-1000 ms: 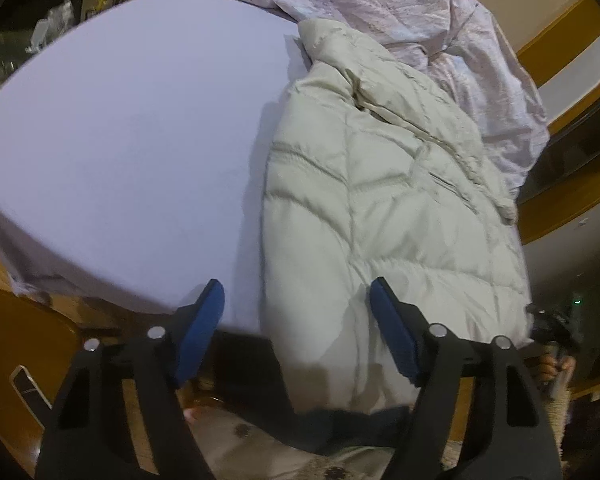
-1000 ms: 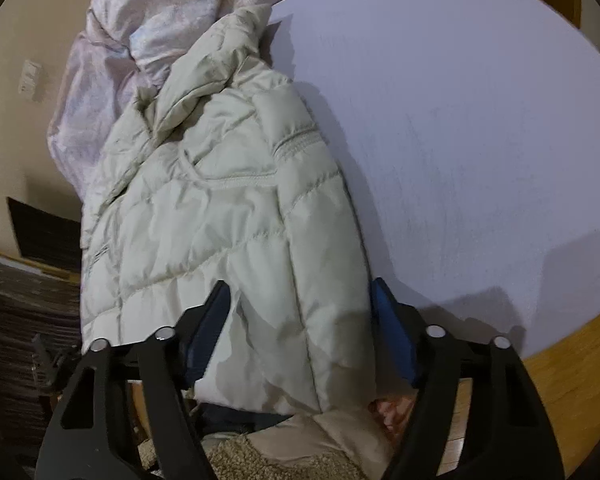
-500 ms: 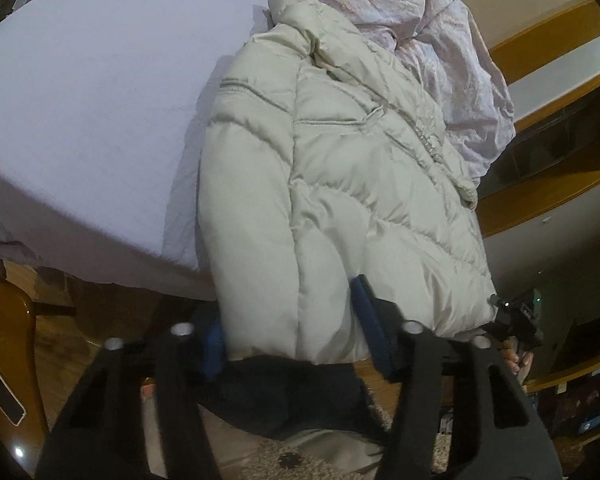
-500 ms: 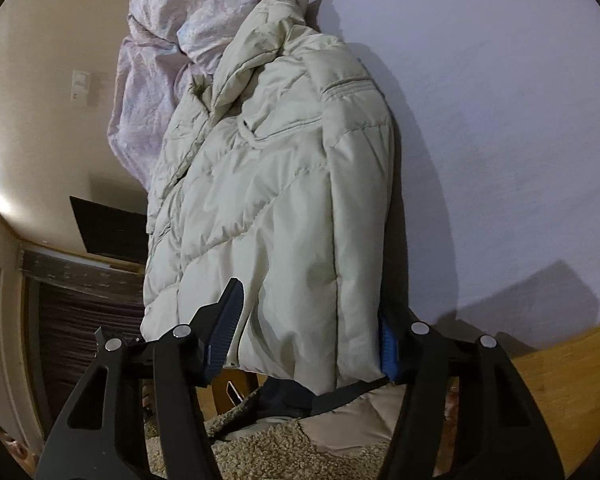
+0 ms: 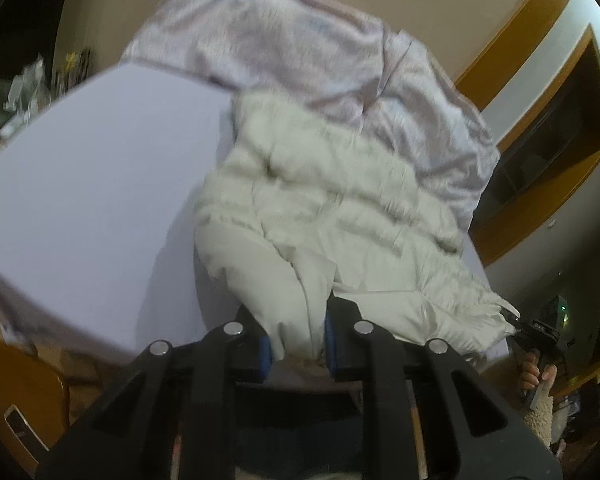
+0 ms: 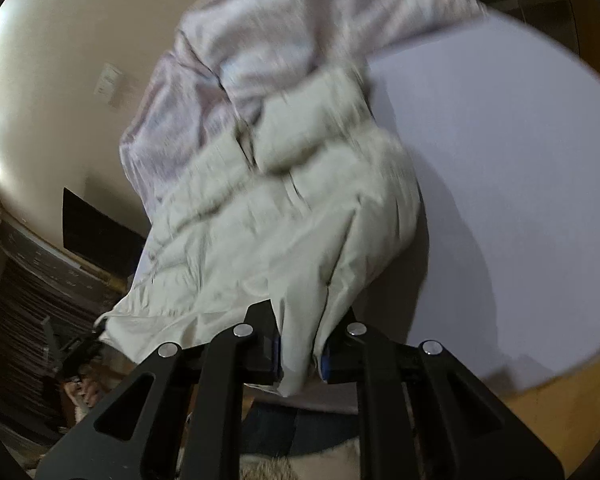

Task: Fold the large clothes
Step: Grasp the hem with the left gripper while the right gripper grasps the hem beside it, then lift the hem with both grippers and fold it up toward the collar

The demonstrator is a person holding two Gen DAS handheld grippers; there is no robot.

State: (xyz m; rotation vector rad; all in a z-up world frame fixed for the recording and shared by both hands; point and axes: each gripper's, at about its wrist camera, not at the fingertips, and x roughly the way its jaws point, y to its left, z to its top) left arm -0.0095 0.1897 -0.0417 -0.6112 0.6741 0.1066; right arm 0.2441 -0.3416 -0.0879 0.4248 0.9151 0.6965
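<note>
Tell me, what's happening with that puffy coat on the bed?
A person is folding it with a handheld gripper in each hand. The left gripper and the right gripper have just closed on the near hem of the cream quilted jacket, lifting it off the lavender sheet. A crumpled pink blanket lies behind.

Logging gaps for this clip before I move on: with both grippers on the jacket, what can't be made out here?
- Left wrist view: the jacket hem between the left gripper fingers is hidden by them; quilting is motion-blurred.
- Right wrist view: the jacket's collar end is blurred; hem hidden inside the right gripper.
- Both views: the pink bedding is cut off by the frame edge.
- Left wrist view: shelf clutter at far left is too dark and small.
</note>
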